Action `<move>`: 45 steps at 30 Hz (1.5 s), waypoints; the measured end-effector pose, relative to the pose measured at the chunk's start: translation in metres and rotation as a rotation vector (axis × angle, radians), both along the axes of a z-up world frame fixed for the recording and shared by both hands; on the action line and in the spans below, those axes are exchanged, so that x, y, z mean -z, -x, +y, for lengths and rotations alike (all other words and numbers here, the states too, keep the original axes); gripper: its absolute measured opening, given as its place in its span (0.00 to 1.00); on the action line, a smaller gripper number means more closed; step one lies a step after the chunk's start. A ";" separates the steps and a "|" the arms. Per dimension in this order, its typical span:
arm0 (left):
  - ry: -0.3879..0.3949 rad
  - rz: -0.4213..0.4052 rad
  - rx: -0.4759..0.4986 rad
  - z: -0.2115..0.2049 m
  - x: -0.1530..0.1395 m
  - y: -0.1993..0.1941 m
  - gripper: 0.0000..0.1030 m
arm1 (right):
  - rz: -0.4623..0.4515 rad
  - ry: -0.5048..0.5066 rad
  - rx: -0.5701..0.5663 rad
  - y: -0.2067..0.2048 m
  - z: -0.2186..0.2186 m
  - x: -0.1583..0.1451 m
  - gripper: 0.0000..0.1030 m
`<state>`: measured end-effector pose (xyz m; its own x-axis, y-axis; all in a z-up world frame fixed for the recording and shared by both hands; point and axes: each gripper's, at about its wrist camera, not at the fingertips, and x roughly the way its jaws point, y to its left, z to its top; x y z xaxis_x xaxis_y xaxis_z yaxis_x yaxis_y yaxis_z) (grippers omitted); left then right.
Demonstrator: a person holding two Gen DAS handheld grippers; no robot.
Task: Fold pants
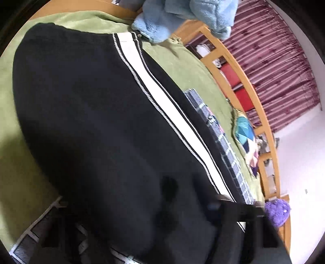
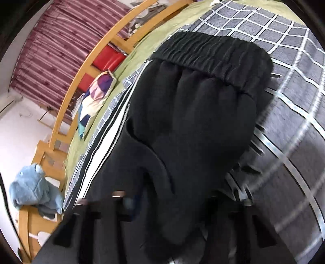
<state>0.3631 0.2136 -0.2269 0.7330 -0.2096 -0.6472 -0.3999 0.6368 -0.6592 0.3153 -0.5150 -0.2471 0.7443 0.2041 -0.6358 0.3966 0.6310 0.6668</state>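
Observation:
Black pants (image 1: pixel 91 113) with a white side stripe (image 1: pixel 162 97) lie on the bed and fill most of the left wrist view. In the right wrist view the pants (image 2: pixel 193 121) show their elastic waistband (image 2: pixel 213 58) at the far end. My left gripper (image 1: pixel 158 233) is low in the frame, its dark fingers blurred against the black cloth. My right gripper (image 2: pixel 168 219) is likewise low, with black fabric bunched between its fingers. Whether either is clamped on the cloth is unclear.
A grey checked blanket (image 2: pixel 284 101) and a green sheet (image 1: pixel 182 67) cover the bed. A light blue plush (image 1: pixel 182 16), a patchwork pillow (image 1: pixel 245 138) and a purple item (image 1: pixel 277 211) lie near the wooden bed rail (image 2: pixel 81 67). Maroon curtains (image 1: pixel 274 61) hang behind.

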 end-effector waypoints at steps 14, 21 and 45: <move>-0.076 -0.022 0.189 -0.020 -0.074 0.142 0.09 | -0.092 0.219 -0.079 0.121 0.001 -0.117 0.12; -0.156 0.072 0.250 -0.035 -0.029 0.223 0.10 | 0.038 0.202 -0.114 0.230 -0.029 -0.057 0.16; -0.387 0.014 0.177 -0.056 -0.079 0.276 0.64 | -0.206 0.144 0.024 0.245 -0.084 -0.064 0.18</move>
<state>0.0867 0.1571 -0.1478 0.6982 -0.0708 -0.7124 -0.2695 0.8959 -0.3531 0.0706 -0.5990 -0.1827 0.8645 0.1030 -0.4919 0.2778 0.7177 0.6386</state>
